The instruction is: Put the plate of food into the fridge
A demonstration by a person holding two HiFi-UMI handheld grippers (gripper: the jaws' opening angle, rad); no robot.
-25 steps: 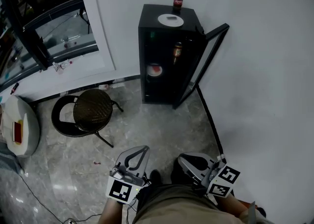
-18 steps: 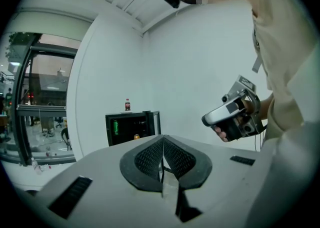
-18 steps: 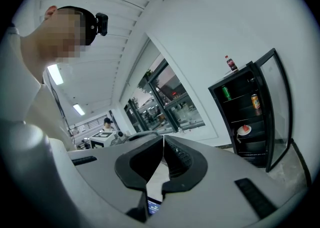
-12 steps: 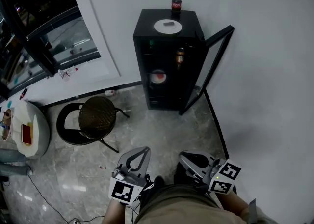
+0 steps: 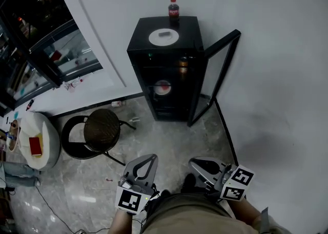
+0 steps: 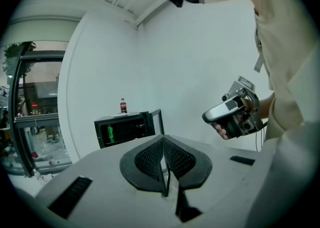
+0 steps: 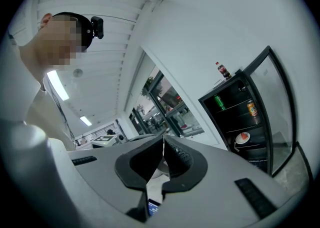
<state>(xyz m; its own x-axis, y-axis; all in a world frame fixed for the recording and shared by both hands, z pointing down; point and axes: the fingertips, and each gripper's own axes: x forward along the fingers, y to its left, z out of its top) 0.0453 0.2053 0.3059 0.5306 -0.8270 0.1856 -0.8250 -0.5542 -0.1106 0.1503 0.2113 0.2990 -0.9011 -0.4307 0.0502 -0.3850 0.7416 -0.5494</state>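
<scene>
plate of food (image 5: pixel 163 87) on fridge (image 5: pixel 192 33) shelf, door (image 5: pixel 216 80) open to right

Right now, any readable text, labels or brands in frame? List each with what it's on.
None legible.
Cola bottle on the fridge: red label, too small.
Green can and orange can inside: print too blurred.
Left marker cube, right marker cube: square patterns, no words.

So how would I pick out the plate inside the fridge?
Find the black fridge against the white wall, its glass door open. Inside, below a can, sits a white plate with red food. The other plate lies on top of the fridge near a bottle, carrying only something small and dark.
</scene>
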